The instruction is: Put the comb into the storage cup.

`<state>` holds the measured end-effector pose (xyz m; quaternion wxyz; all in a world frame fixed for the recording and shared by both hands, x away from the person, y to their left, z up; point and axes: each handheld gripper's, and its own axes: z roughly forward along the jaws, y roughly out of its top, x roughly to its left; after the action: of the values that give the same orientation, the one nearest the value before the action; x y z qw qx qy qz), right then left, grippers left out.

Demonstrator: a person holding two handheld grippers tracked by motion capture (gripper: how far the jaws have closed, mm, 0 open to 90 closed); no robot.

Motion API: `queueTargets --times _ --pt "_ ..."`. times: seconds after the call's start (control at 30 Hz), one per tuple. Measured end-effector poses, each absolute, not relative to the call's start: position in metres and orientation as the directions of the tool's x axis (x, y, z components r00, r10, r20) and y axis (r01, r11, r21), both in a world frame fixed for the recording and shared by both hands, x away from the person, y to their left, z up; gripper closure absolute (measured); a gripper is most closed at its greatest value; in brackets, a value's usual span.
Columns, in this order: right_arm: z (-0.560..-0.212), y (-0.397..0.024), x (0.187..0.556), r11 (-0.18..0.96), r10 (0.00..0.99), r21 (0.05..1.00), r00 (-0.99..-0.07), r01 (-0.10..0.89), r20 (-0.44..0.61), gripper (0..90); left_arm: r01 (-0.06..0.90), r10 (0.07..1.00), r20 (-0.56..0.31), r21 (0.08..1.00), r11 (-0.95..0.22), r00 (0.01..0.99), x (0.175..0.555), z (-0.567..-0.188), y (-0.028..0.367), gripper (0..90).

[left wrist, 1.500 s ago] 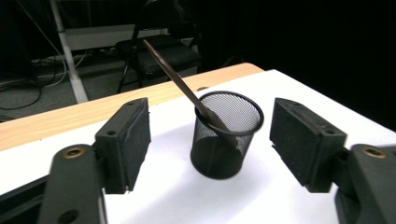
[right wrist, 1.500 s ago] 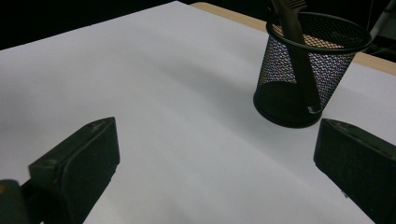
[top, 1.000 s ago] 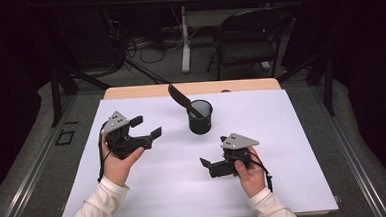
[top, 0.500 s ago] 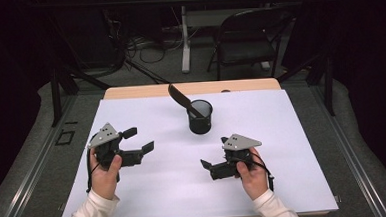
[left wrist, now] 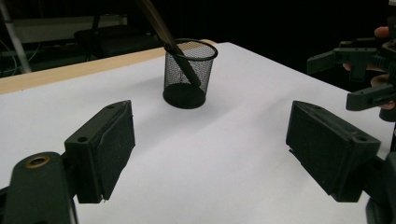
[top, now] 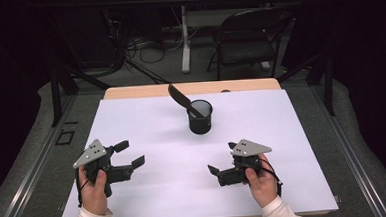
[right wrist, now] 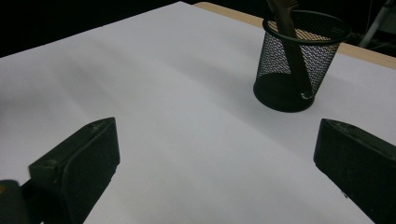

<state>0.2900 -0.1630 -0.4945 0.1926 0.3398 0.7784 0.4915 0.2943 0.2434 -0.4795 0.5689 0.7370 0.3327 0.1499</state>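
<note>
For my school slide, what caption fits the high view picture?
Two open grippers, left and right, rest before a mesh cup holding a dark utensil.

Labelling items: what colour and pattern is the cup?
Black wire mesh cup, clearest in the right gripper view.

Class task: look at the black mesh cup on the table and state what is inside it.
One dark, flat-handled utensil stands tilted in the mesh cup, leaning on the rim, its upper end sticking out. Its lower end is partly veiled by the mesh, so the tool's type stays unclear.
</note>
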Motion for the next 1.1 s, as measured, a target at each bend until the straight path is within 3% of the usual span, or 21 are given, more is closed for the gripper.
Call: queueTargets --times 0.6,1.1 --pt "-0.511 -0.192 0.283 0.235 0.772 0.895 -0.632 0.379 0.065 0.1 0.351 0.683 -0.209 0.934 -0.074 0.7 0.281 -0.513 0.278 16.0" --pt "-0.524 -0.214 0.291 0.194 0.819 0.897 -0.569 0.398 0.076 0.1 0.341 0.704 -0.19 0.937 -0.079 0.684 0.287 -0.525 0.287 16.0"
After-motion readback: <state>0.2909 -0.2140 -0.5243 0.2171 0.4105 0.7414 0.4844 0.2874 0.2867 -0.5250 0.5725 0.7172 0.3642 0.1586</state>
